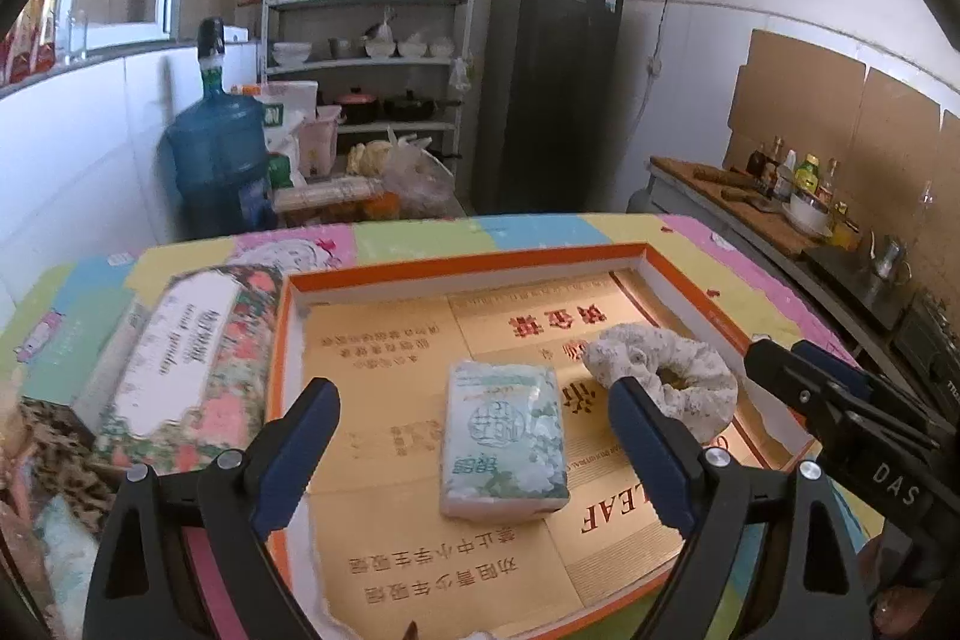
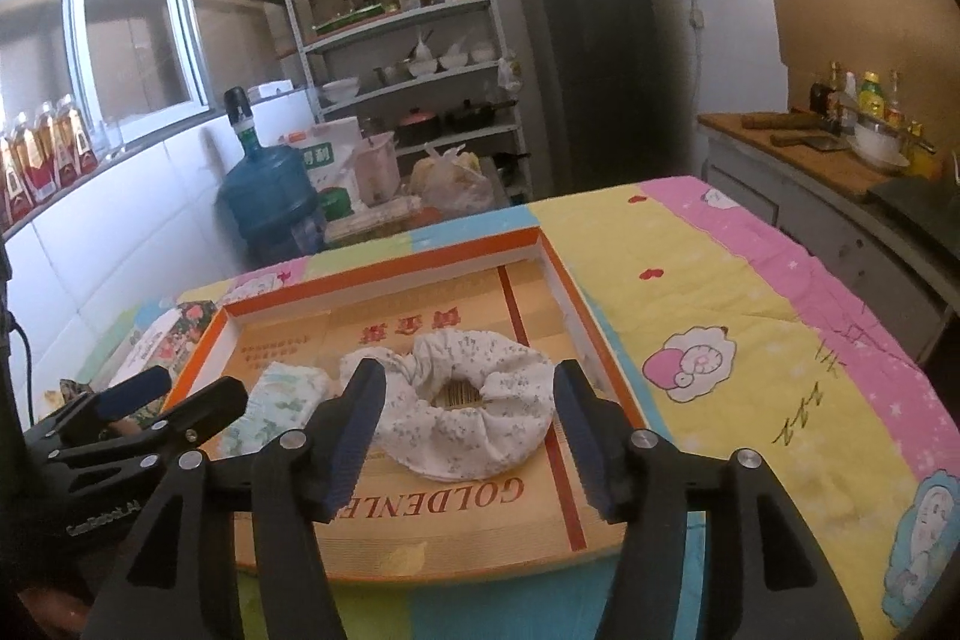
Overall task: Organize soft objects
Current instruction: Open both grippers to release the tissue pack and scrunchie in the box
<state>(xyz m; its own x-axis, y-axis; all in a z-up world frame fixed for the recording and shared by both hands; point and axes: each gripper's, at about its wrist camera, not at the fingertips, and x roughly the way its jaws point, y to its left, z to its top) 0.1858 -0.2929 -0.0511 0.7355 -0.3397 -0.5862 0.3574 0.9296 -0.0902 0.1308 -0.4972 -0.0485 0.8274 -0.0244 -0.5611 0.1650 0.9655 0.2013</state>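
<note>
Inside the shallow orange-rimmed cardboard tray [image 1: 468, 263], the soft plastic-wrapped pale green tissue pack [image 1: 504, 439] lies dead ahead between the spread fingers of the left gripper [image 1: 474, 451], long axis along them, while the crinkly white floral fabric scrunchie [image 2: 462, 403] (a puffy ring) faces the empty, equally spread right gripper [image 2: 471, 439].

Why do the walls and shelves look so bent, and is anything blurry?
Both wrist views are fisheye, so edges bow and corners go black. In the left view the floral box looks smeared; in the right view the white scrunchie is fairly sharp.
</note>
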